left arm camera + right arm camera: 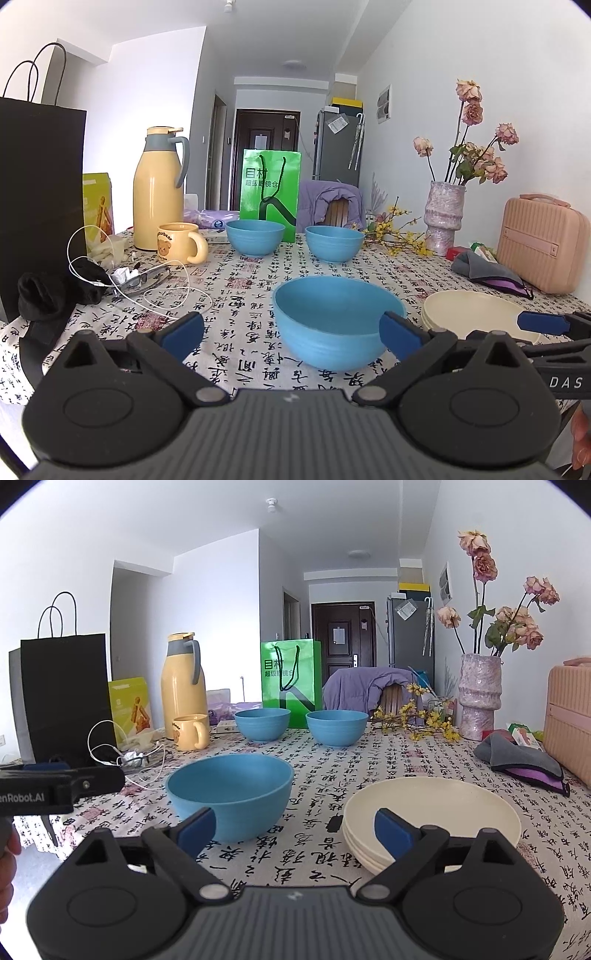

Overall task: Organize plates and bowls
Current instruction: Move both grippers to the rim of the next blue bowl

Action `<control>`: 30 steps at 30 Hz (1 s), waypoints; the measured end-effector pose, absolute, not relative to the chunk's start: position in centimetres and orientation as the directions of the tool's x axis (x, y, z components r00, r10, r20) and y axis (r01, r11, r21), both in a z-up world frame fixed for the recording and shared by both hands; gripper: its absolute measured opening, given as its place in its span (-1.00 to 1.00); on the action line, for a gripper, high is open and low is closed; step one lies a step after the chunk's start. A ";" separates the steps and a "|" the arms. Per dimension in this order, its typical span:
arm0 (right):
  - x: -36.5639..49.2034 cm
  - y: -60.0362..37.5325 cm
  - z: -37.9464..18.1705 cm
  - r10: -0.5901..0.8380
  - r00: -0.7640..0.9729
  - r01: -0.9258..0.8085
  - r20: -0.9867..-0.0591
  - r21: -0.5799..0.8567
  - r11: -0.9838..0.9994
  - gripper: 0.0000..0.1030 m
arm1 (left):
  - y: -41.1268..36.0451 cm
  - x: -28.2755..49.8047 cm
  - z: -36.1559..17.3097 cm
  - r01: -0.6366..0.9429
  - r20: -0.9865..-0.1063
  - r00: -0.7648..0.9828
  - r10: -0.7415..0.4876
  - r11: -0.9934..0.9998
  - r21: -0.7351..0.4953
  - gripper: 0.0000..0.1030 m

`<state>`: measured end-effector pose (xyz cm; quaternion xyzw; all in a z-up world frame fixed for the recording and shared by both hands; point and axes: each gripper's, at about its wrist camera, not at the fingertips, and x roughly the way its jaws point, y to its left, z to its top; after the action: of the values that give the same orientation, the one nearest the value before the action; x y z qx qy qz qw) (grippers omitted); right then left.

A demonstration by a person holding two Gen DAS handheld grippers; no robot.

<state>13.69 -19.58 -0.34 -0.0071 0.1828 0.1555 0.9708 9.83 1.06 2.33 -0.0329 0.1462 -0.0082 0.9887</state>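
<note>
Three blue bowls (229, 797), calligraphy-print tablecloth (317, 853), white-walled room

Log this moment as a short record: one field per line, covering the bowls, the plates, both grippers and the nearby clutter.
near bowl: large blue plastic bowl, upright, empty, alone at the table's front
far bowls: two smaller blue bowls, side by side, apart
plates: cream plates stacked, right of the near bowl
left gripper: open, holding nothing, facing the near bowl
right gripper: open, empty, between bowl and plates
clutter: yellow bear mug, yellow thermos jug, green paper bag
surface: calligraphy-print tablecloth
</note>
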 end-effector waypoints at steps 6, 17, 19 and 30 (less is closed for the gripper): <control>14.6 -19.5 -0.2 0.295 0.884 -0.302 -0.362 0.038 0.952 0.81 | 1.1 11.0 2.5 0.007 -0.297 0.955 -0.028 0.997 -0.072 1.00; 19.3 -19.7 0.9 0.282 0.879 -0.284 -0.385 0.054 0.957 0.81 | 0.8 15.7 3.5 0.030 -0.311 0.949 -0.052 0.997 -0.075 1.00; 20.5 -19.8 1.2 0.280 0.877 -0.282 -0.389 0.053 0.958 0.80 | 0.7 16.8 3.8 0.035 -0.310 0.949 -0.055 0.997 -0.070 1.00; 27.4 -20.7 3.2 0.302 0.845 -0.284 -0.442 0.108 0.953 0.80 | 1.2 23.4 5.4 0.058 -0.359 0.930 -0.082 0.995 -0.076 1.00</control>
<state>27.43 -20.70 3.15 0.0192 0.2331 0.1526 0.9602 23.38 1.23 5.38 -0.0322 0.1839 -0.0357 0.9818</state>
